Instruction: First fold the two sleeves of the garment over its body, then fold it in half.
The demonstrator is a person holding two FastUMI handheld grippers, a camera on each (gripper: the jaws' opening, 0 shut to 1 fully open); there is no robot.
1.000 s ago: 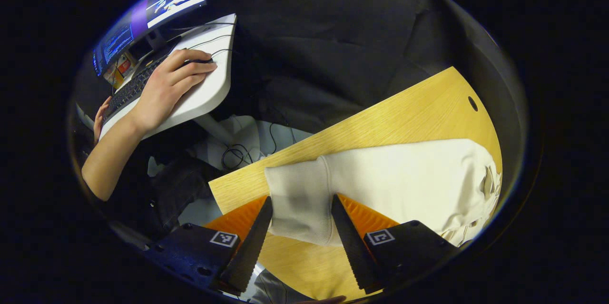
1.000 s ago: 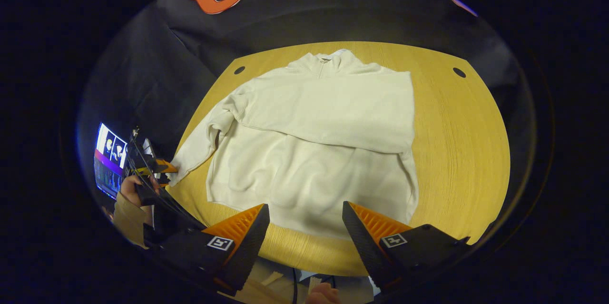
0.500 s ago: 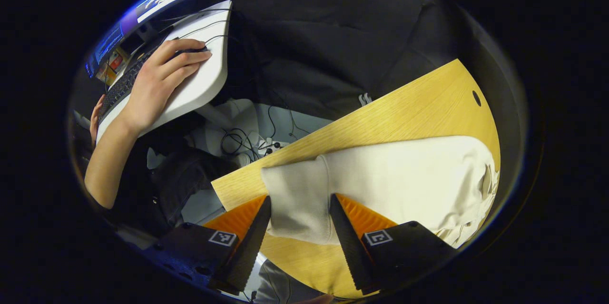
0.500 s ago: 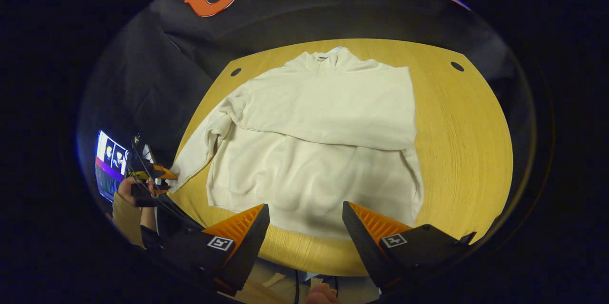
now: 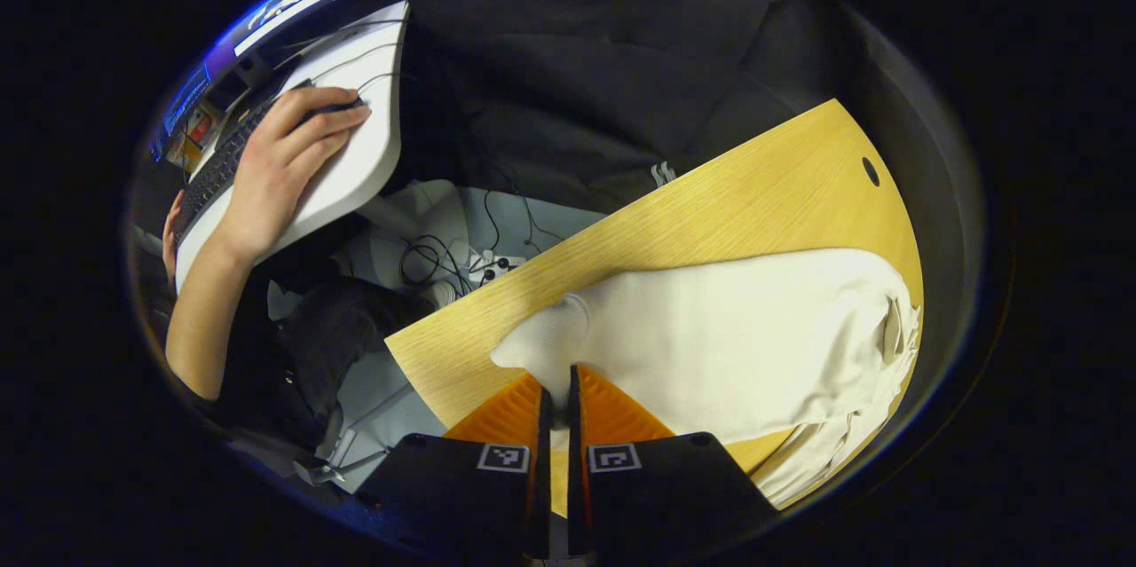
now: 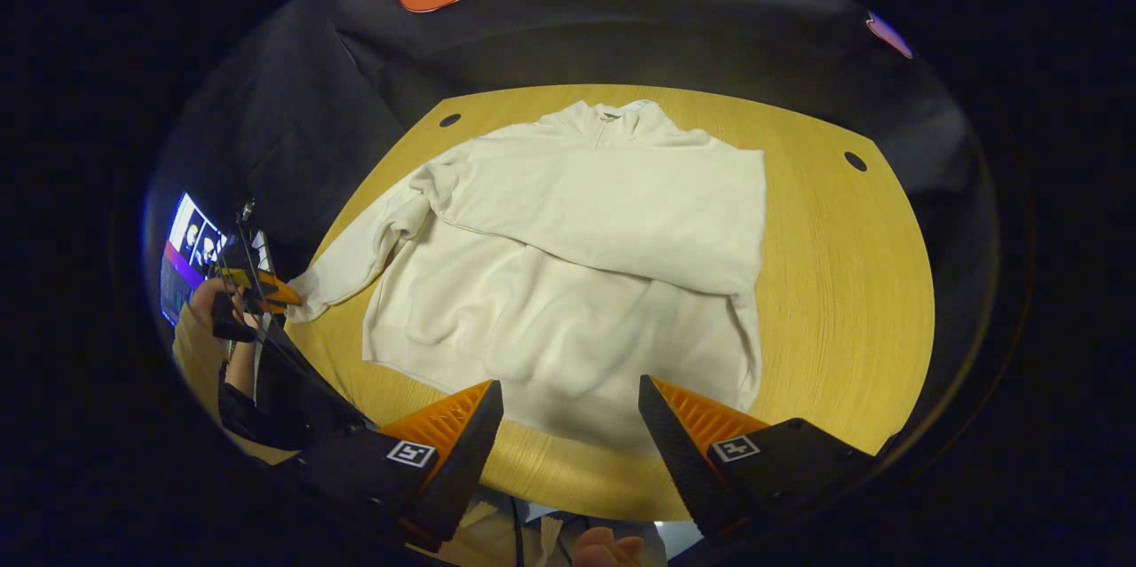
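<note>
While the left gripper (image 5: 555, 389) in the left gripper view has its fingers pressed together on the ribbed cuff (image 5: 546, 345) of the cream fleece pullover's outstretched sleeve (image 5: 737, 341), that cuff lies near the corner of the pale wooden table (image 5: 710, 203), and the cloth looks soft, light and limp, so a pinch at the cuff should carry the whole sleeve. Across in the right gripper view, the right gripper (image 6: 571, 425) hovers spread above the hem, the cream fleece pullover (image 6: 577, 265) lies flat mid-table with its other sleeve (image 6: 603, 208) already folded over the body
</note>
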